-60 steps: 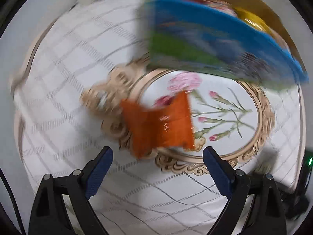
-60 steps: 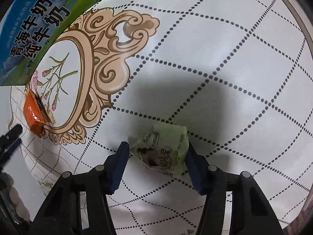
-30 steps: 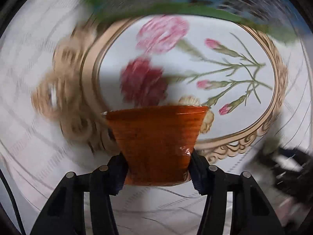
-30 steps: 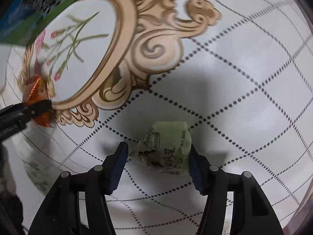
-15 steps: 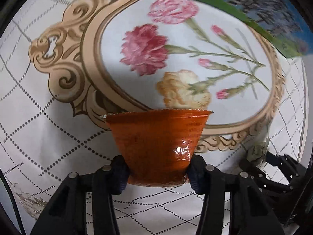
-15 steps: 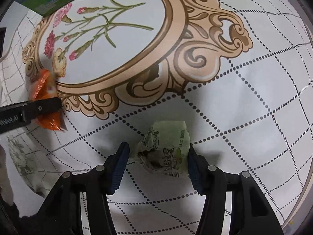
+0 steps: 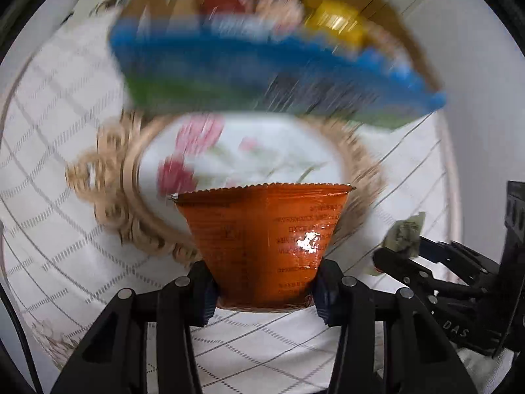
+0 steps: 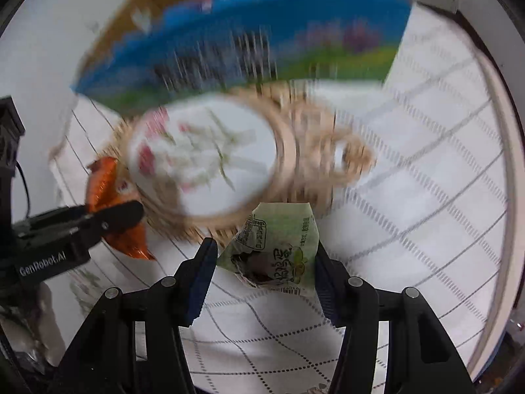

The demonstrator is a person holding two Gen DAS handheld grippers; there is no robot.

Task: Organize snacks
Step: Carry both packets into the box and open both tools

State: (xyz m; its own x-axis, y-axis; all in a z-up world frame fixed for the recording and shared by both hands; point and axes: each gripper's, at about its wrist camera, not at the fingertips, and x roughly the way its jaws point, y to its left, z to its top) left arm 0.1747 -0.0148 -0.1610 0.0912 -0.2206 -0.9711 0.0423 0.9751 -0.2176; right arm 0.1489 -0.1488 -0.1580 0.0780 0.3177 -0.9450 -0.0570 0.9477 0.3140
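My left gripper point(image 7: 264, 290) is shut on an orange snack packet point(image 7: 262, 243) and holds it above the table. The same packet shows in the right wrist view point(image 8: 108, 193) at the left. My right gripper point(image 8: 265, 266) is shut on a pale green snack packet point(image 8: 275, 249), lifted off the cloth; it also shows in the left wrist view point(image 7: 403, 236) at the right. Ahead stands a blue and green carton box point(image 7: 262, 72), blurred, also in the right wrist view point(image 8: 249, 46), with several snacks point(image 7: 331, 23) inside.
The table carries a white checked cloth point(image 7: 59, 151) with a gold oval flower print point(image 8: 203, 157). A white wall point(image 7: 485, 98) rises at the right. The table's rim point(image 8: 505, 170) curves along the right.
Both grippers have lifted and tilted up with their packets. The box, earlier only at the frame's top edge, now fills the upper part of both views. The views are blurred with motion.
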